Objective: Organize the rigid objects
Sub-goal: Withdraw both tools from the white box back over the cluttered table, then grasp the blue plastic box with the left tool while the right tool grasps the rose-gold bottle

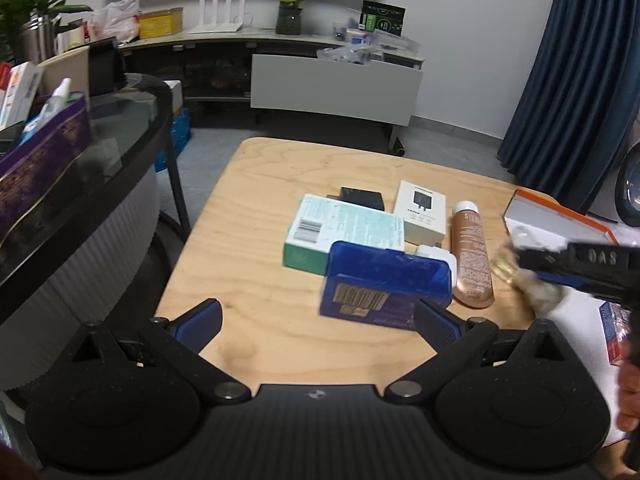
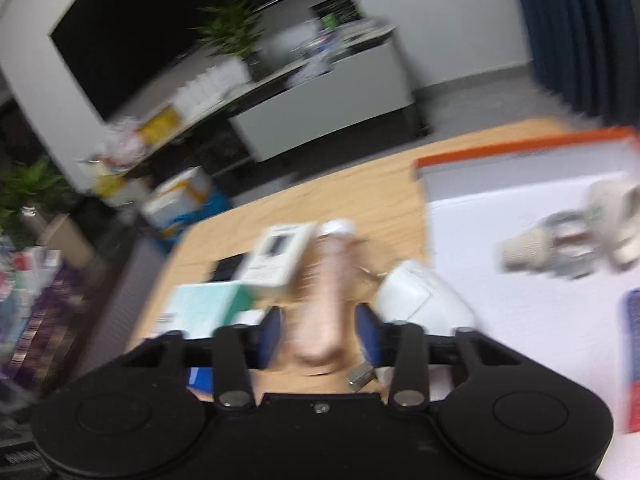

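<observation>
Centrally in the left wrist view, the left gripper is held wide apart above the wooden table, with the blue box just beyond its fingers. In the right wrist view, the right gripper is narrowed around the tan bottle; pad contact cannot be told through blur.

A copper-brown bottle with a white cap lies flat on the wooden table, cap pointing away. Just left of the bottle sit a white box, a teal-and-white box and a blue box.
</observation>
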### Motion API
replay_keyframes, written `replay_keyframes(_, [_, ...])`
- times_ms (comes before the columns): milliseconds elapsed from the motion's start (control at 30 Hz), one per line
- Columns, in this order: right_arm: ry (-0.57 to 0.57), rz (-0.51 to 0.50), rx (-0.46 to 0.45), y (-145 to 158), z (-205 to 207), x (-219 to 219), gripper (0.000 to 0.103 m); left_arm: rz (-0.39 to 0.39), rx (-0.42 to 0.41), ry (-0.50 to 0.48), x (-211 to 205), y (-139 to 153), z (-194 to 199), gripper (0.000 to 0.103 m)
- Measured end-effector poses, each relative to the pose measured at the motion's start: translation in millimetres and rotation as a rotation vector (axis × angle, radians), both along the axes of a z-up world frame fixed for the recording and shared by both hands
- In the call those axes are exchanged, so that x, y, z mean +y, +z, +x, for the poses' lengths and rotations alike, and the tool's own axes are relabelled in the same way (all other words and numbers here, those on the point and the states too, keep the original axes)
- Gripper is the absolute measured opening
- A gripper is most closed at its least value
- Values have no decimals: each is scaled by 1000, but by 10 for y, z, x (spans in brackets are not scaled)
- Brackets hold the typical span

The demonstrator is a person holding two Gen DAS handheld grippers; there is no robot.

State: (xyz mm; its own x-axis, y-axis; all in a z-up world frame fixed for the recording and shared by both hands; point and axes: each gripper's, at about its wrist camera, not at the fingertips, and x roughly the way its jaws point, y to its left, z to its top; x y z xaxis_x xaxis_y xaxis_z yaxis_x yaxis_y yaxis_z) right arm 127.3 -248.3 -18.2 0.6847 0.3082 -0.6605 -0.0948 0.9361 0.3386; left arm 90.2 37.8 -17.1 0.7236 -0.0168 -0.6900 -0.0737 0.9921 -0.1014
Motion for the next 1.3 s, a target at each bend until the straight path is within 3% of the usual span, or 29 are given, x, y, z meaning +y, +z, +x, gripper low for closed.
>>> replay_keyframes(67, [-138, -263, 23, 16, -16, -20, 65, -3, -3, -7, -26, -6, 50, 103])
replay_keyframes(100, [-204, -367, 9, 26, -49, -53, 66, -5, -8, -10, -41, -1, 74, 103])
replay_keyframes(133, [-244, -400, -9, 41, -94, -124, 75, -5, -14, -12, -57, 4, 99, 103])
replay_keyframes(167, [-252, -370, -20, 68, -145, -214, 79, -6, -18, -14, -72, 7, 120, 103])
replay_keyframes(267, [-191, -243, -48, 135, -288, -352, 78, -1, -23, -29, -140, 4, 232, 103])
replay_keyframes(567, [-77, -202, -122, 306, -465, 10, 78, 90, 5, -112, -416, -255, 436, 103])
replay_keyframes(800, [-9, -195, -111, 245, -478, 215, 78, 126, -8, -133, -426, -374, 500, 103])
replay_keyframes(867, [-9, -189, -104, 220, -458, 231, 78, 114, -9, -133, -406, -417, 541, 96])
replay_keyframes(967, [6, -193, -91, 182, -418, 272, 78, 124, -24, -140, -400, -457, 529, 94])
replay_keyframes(1300, [-1, -173, 13, -31, 112, 530, 78, 91, -53, -97, -239, -227, 314, 94])
